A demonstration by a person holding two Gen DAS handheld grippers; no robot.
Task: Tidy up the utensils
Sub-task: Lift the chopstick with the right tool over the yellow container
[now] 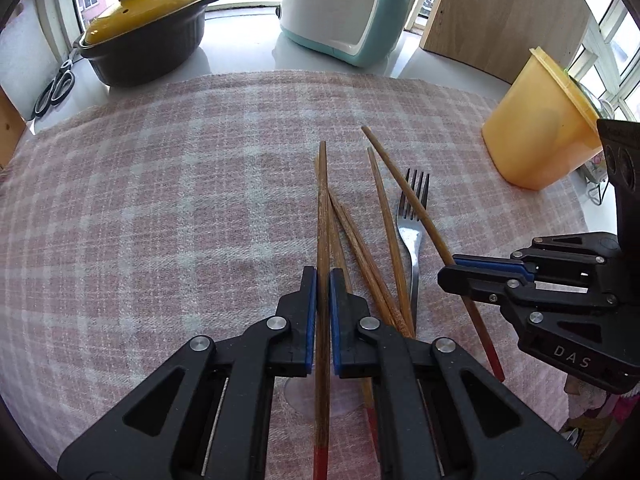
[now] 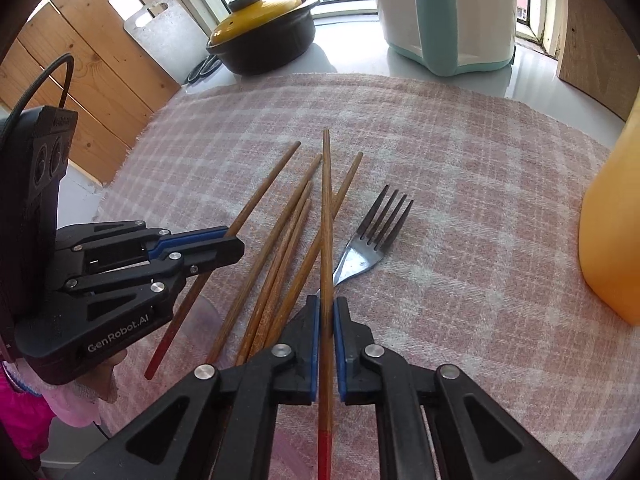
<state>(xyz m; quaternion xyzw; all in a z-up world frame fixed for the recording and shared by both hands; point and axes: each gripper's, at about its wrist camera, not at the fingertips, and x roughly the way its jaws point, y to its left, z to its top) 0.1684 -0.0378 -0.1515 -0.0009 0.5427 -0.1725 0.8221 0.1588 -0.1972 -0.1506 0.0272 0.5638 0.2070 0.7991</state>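
Note:
Several brown wooden chopsticks with red ends and a metal fork (image 1: 412, 216) lie on a pink checked cloth (image 1: 160, 200). My left gripper (image 1: 323, 280) is shut on one chopstick (image 1: 322, 208), which points away from the camera. My right gripper (image 2: 327, 308) is shut on another chopstick (image 2: 326, 200). In the left wrist view the right gripper (image 1: 456, 270) holds its chopstick (image 1: 404, 184) over the fork. In the right wrist view the left gripper (image 2: 236, 240) holds its chopstick (image 2: 268, 188) left of the loose chopsticks (image 2: 280, 248) and the fork (image 2: 372, 236).
A yellow plastic container (image 1: 540, 132) stands at the right on the cloth, also in the right wrist view (image 2: 612, 220). A dark pot with a yellow lid (image 1: 148, 32), a white and teal appliance (image 1: 344, 8), scissors (image 1: 56, 88) and wooden boards (image 2: 80, 60) stand behind the cloth.

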